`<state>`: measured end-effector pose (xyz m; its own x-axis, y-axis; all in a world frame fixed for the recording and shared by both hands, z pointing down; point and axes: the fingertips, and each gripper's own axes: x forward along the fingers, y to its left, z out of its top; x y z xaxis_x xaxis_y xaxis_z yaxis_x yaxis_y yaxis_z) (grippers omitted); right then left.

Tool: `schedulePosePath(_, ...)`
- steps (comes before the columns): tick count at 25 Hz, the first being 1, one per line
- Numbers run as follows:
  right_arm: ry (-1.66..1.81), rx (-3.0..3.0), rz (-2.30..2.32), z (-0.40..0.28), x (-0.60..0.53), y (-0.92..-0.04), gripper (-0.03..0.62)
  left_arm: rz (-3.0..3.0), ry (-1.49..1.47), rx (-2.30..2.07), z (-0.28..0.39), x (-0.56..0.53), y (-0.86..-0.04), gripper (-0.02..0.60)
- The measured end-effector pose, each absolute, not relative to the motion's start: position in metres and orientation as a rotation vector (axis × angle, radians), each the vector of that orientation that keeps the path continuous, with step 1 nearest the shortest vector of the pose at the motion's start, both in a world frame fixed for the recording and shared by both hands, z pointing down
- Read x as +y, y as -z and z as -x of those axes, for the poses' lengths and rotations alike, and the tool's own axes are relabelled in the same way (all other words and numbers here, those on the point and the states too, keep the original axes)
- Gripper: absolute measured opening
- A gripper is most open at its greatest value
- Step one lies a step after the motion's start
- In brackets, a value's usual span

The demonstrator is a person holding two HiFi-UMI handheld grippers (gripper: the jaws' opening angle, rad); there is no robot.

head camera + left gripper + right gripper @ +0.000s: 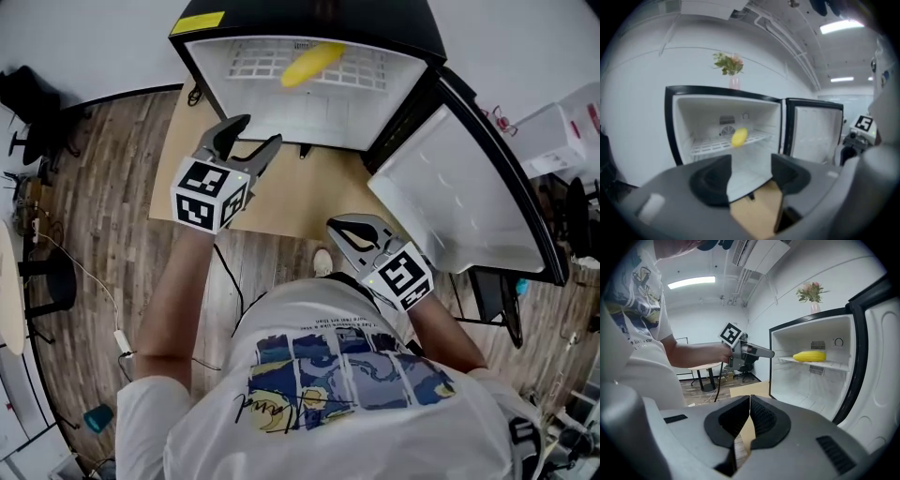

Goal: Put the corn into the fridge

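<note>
Head view: corn's already on the fridge shelf, both grippers empty

Corn [312, 63] lies across the wire shelf [248, 64] inside the open fridge [309, 19], well apart from both tools. Left gripper [256, 131] has its jaws spread with nothing between them; right gripper [337, 227] has its jaws pressed together, also empty. If it needs a nudge, I'd guess the cob is light, stiff, a bit slick and prone to rolling, so grab it round the thick middle, across its length, not by the tapered tips.

flower vase [731, 69], cardboard sheet [300, 202], wooden floor [103, 216]
</note>
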<state>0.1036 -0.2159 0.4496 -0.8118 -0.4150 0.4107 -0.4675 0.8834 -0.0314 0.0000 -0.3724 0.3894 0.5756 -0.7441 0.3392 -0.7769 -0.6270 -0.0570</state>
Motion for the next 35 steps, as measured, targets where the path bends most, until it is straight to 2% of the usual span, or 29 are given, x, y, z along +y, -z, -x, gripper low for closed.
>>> schedulePosePath(11,-0.165,-2.635,-0.731,-0.053,-0.177,-0.444,0.012,-2.729,-0.363,-1.164,0.040,-0.261,-0.383,0.191)
schedulePosePath(18,-0.181,-2.604,-0.777,-0.030,-0.140,-0.451,0.012,-2.704,-0.318,-1.090,0.071,-0.181,-0.398,0.067)
schedulePosePath(23,-0.227,-2.622,-0.781,-0.006,-0.106,-0.446,0.012,-2.674,-0.328,-1.039,0.093,-0.120,-0.414,0.018)
schedulePosePath(35,-0.198,-2.630,-0.777,0.021,-0.040,-0.440,0.012,-2.645,-0.352,-0.944,0.106,-0.030,-0.434,0.009)
